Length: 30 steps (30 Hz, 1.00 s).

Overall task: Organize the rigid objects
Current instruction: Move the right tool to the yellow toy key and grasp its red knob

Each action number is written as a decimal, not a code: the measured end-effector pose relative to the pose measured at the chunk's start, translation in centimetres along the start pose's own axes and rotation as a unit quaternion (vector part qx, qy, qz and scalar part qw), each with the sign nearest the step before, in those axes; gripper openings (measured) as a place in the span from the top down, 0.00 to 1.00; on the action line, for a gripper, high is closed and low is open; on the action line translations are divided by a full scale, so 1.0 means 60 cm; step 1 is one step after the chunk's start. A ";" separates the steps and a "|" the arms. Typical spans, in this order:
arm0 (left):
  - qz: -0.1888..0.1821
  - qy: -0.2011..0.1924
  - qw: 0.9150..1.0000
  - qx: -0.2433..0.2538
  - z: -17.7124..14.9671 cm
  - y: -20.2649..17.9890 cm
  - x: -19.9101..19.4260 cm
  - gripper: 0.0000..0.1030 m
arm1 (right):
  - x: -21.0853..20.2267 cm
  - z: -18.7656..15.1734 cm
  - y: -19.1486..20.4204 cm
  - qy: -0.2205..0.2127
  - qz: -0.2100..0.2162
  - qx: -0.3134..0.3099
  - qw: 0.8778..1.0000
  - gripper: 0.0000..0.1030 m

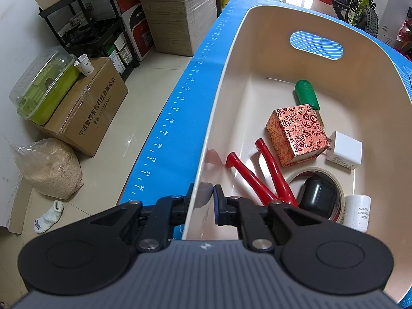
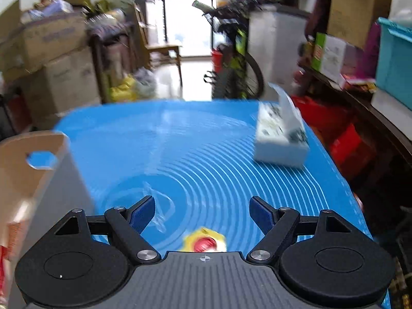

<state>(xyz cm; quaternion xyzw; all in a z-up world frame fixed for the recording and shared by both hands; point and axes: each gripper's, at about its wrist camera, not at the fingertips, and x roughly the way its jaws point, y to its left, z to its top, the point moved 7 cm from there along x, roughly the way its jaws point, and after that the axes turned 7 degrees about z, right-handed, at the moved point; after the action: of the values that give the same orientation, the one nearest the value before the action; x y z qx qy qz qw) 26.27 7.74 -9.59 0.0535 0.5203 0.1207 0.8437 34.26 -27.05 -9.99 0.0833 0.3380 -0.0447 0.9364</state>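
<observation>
A cream plastic bin [image 1: 231, 82] stands on a blue mat [image 1: 180, 118]. My left gripper [image 1: 204, 200] is shut on the bin's near wall, one finger outside and one inside. In the bin lie a green cylinder [image 1: 306, 95], a red floral box [image 1: 298, 134], a white charger [image 1: 345, 152], red-handled pliers [image 1: 262, 175], a tape roll [image 1: 334, 180] around a black case [image 1: 318, 198], and a white bottle [image 1: 358, 212]. My right gripper [image 2: 202, 215] is open above the mat [image 2: 206, 154], with nothing between its fingers. A small yellow and red object [image 2: 204, 240] lies just below it, partly hidden.
A white tissue box [image 2: 280, 139] sits on the mat's far right. The bin [image 2: 33, 159] stands at the left edge of the right wrist view. Cardboard boxes [image 1: 87, 108], a black shelf [image 1: 85, 23], a bicycle [image 1: 360, 2] and other clutter surround the table.
</observation>
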 end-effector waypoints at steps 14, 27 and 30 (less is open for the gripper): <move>0.000 0.000 1.000 0.002 -0.002 -0.002 0.001 0.86 | 0.080 -0.075 -0.017 0.076 -0.028 0.053 0.995 0.21; 0.000 0.000 1.000 0.001 -0.002 -0.003 0.003 0.86 | 0.063 -0.074 0.012 0.053 -0.016 0.017 0.998 0.48; 0.000 0.000 1.000 0.000 -0.003 -0.003 0.004 0.86 | 0.054 -0.068 0.008 0.042 -0.013 0.020 0.999 0.48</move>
<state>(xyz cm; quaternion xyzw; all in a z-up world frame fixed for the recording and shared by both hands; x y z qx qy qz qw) 26.25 7.62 -9.88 0.0534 0.5203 0.1203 0.8438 34.25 -25.91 -15.07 0.0992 0.3776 -0.0603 0.9187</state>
